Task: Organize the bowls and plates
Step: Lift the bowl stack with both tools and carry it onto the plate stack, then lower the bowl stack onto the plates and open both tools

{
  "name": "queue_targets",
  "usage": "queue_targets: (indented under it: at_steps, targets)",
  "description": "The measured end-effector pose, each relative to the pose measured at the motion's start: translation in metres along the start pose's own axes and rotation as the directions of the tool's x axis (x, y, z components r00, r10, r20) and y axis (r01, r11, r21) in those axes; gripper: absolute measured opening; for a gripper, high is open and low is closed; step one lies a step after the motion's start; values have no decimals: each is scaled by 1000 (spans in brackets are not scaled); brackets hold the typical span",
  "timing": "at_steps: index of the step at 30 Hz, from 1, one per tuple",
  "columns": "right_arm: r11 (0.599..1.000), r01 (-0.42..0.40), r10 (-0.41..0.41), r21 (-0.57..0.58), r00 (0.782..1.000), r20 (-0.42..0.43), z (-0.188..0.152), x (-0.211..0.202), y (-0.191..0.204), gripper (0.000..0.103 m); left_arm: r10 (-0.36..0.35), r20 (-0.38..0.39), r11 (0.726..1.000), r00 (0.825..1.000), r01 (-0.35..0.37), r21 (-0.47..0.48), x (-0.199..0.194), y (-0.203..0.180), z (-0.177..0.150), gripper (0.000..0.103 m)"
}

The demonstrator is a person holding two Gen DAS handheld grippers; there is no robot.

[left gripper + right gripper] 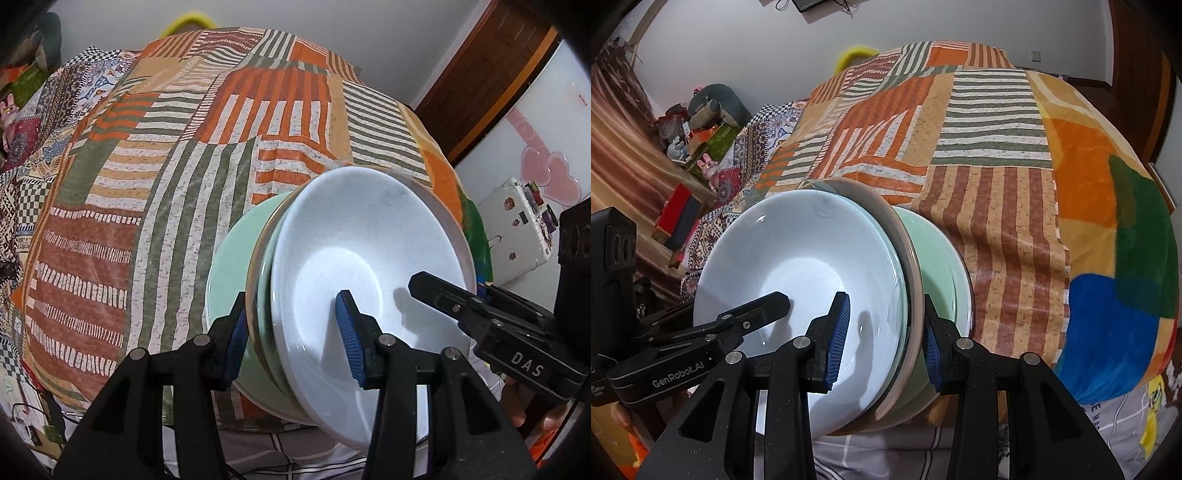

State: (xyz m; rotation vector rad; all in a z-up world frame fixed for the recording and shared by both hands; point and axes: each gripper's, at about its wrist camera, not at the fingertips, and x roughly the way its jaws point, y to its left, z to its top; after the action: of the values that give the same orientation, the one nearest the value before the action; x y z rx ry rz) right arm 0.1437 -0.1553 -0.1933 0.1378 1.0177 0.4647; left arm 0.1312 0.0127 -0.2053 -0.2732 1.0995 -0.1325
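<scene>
Above the near edge of the patchwork-covered bed [221, 155], a nested stack of dishes is held tilted on edge: a white plate [354, 266] facing the cameras, a beige-rimmed dish [908, 251] behind it, and a pale green bowl [942, 258] at the back. The stack's rim is straddled from opposite sides by the left gripper [291, 332] and the right gripper [884, 339], each closed onto it with one blue pad on the white face and one behind, presumably so that the pile is carried as one unit without sliding apart.
</scene>
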Motion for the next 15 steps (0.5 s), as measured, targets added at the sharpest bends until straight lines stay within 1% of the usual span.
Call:
queue_targets:
  at_steps: [5,8,11,15]
  targets:
    - [1000,23,-23,-5,1000,-9,0,7,-2,34,-15,14,1000,1000,15,4,1,-1,3,46]
    - [1000,16,-16,17,1000,-25,1,12,-6,35,-30,21,1000,999,30,6,-1,-3,4,46]
    - [999,5,-4,35,999,-32,-1,12,-11,36,-10,21,1000,1000,9,16,-1,-4,4,46]
    - [1000,13,-13,12,1000,-27,-3,6,-9,36,-14,10,1000,1000,14,-2,-2,-2,4,47]
